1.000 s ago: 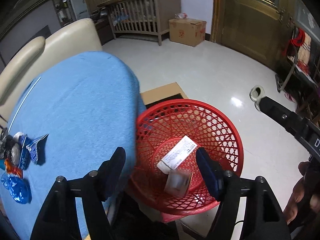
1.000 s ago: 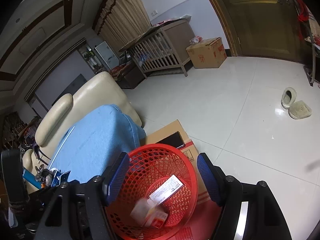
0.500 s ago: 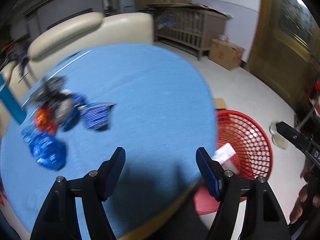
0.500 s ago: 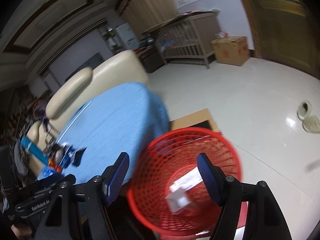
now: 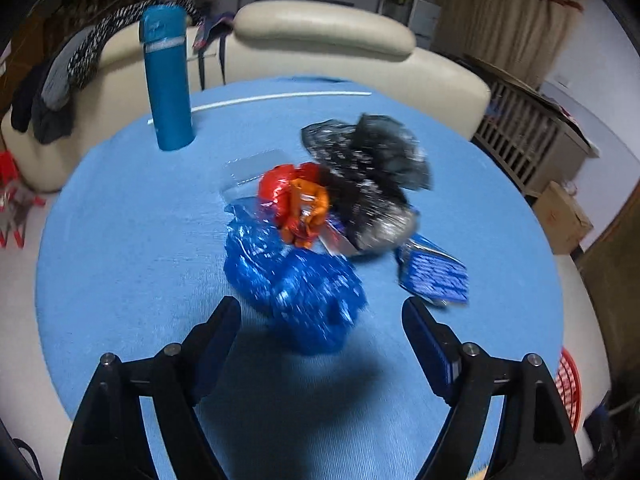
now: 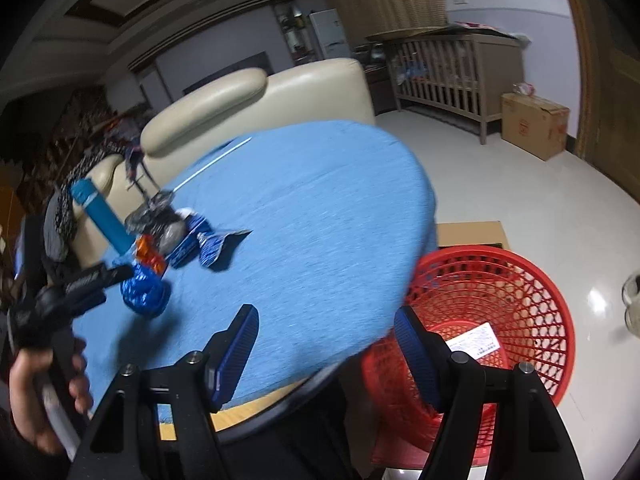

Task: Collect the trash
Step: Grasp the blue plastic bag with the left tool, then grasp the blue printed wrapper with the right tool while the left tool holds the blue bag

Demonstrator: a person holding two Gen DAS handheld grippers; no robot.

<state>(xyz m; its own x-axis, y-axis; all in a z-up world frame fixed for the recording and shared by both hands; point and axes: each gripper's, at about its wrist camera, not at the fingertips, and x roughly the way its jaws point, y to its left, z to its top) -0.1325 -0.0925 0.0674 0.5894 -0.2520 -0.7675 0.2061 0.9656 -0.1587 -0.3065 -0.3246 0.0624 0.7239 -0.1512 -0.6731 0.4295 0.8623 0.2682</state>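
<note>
Upright blue bottle (image 5: pixel 167 80) on blue table (image 5: pixel 120 240), cream sofa (image 5: pixel 340 40) behind

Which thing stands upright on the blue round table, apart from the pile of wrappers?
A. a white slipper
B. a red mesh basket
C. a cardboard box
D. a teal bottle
D: the teal bottle stands upright on the blue table, behind and to the left of the wrapper pile; the red basket sits on the floor.
</note>
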